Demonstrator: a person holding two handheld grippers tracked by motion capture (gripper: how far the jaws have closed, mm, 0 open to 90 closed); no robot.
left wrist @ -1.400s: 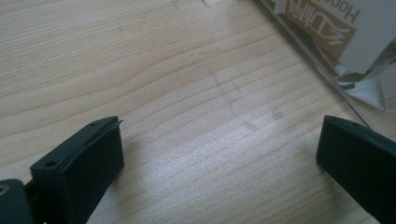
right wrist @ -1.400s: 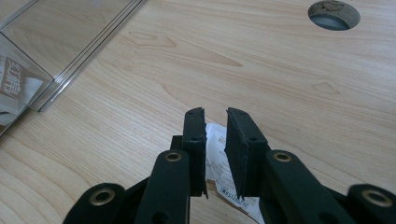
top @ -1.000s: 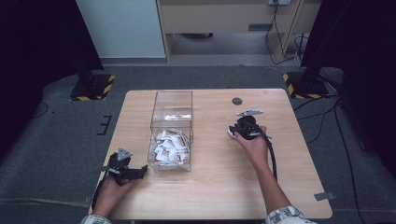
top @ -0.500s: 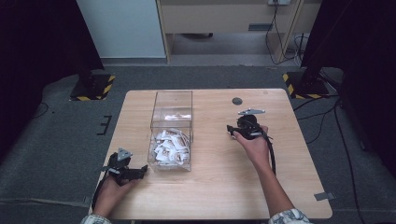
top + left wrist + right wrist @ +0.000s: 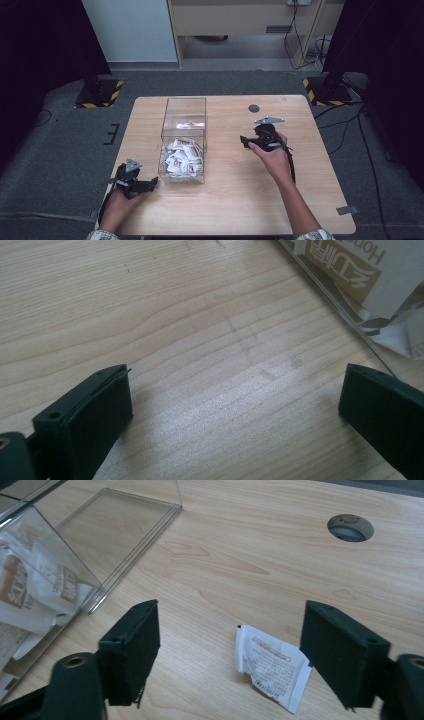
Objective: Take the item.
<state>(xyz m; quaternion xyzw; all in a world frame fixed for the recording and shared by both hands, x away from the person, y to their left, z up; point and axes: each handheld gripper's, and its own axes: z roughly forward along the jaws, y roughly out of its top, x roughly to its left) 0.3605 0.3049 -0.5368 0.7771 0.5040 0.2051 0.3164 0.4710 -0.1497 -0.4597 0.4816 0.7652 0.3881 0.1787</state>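
Observation:
A small white sachet (image 5: 274, 667) lies flat on the wooden table (image 5: 235, 195), between the jaws of my right gripper (image 5: 232, 630) and close to the right-hand one. The pads do not touch it. These jaws have just been opening and stand wide. In the high view the right gripper (image 5: 246, 142) points left, toward a clear plastic box (image 5: 184, 140) holding several white sachets (image 5: 182, 157). My left gripper (image 5: 235, 390) rests open over bare wood, nothing between its jaws. It sits at the box's near left corner (image 5: 150, 184).
A round cable hole (image 5: 254, 108) is in the tabletop behind the right gripper, also visible in the right gripper view (image 5: 350, 527). The box's clear wall (image 5: 330, 290) is close on the left gripper's right side. Black cables trail from both grippers.
The right hand has barely shifted, a touch toward the near side. The left hand and the box stay where they were.

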